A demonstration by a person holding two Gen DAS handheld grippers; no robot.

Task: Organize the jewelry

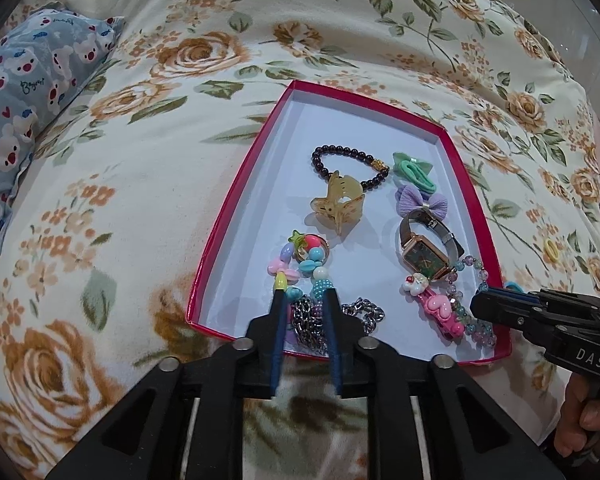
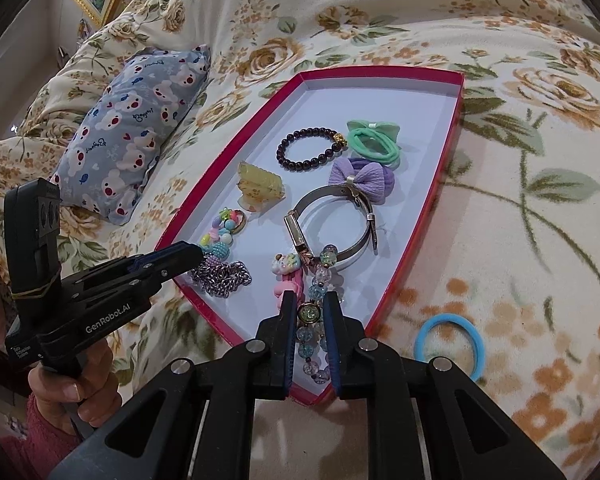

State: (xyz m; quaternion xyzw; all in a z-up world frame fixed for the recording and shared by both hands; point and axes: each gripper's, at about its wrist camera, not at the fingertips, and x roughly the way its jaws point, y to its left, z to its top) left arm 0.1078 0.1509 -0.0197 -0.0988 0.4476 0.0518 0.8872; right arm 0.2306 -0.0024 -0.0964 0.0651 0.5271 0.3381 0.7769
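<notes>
Glossy beads [image 1: 300, 264], red cardboard tray [image 1: 236, 196]

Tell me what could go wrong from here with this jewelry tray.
The left hand-held gripper sits over the silver chain and bead charm, which overlap; lifting one may drag the other. The crystal bead bracelet between the right hand-held gripper fingers lies near the red tray rim and might spill out.

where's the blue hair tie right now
The blue hair tie lies outside the red box, on the floral blanket at lower right of the right wrist view, just right of the right gripper.
</notes>
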